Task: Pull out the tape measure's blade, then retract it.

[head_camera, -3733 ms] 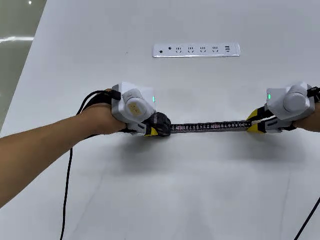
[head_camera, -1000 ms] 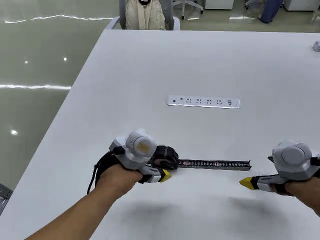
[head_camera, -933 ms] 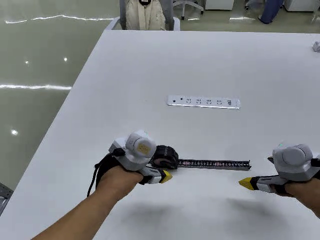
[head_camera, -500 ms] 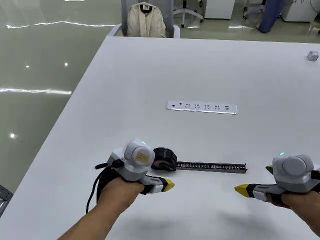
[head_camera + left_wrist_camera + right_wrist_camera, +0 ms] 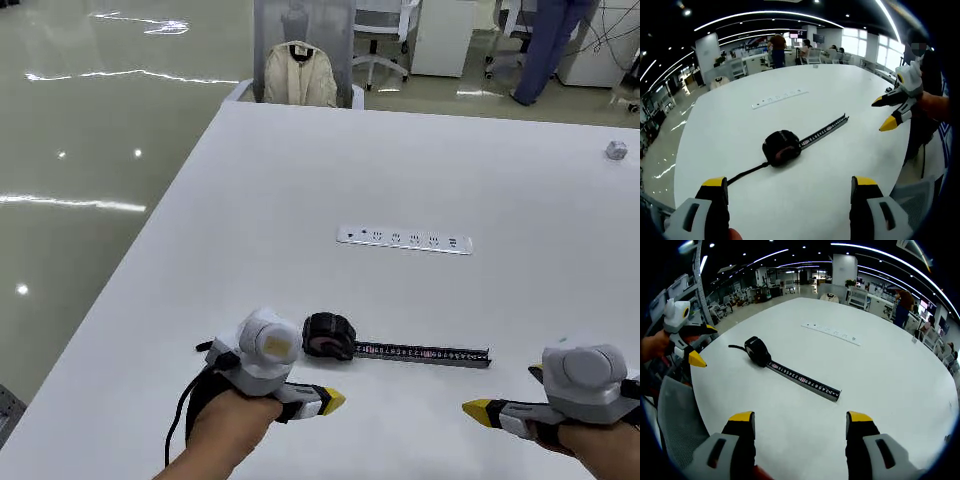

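Observation:
The black tape measure [image 5: 329,336] lies on the white table [image 5: 300,200] with its blade [image 5: 425,353] drawn out to the right and resting flat. My left gripper [image 5: 325,402] hangs open just in front of the case, apart from it. My right gripper [image 5: 480,410] is open too, a little short of the blade's tip. From the left gripper view, the case [image 5: 781,147] and blade [image 5: 822,132] lie ahead of the wide jaws [image 5: 790,182], with the other gripper [image 5: 892,107] at the right. In the right gripper view the blade [image 5: 805,381] runs to the case [image 5: 758,351] beyond the open jaws [image 5: 801,416].
A white power strip [image 5: 405,240] lies further back on the table. A chair with a pale jacket [image 5: 300,72] stands past the far edge. A small grey object [image 5: 616,150] sits at the far right. The table's left edge runs diagonally beside my left arm.
Both grippers have let go of the tape measure and drawn back toward me. The tape lies on the table with its blade still out. The head camera has tilted up.

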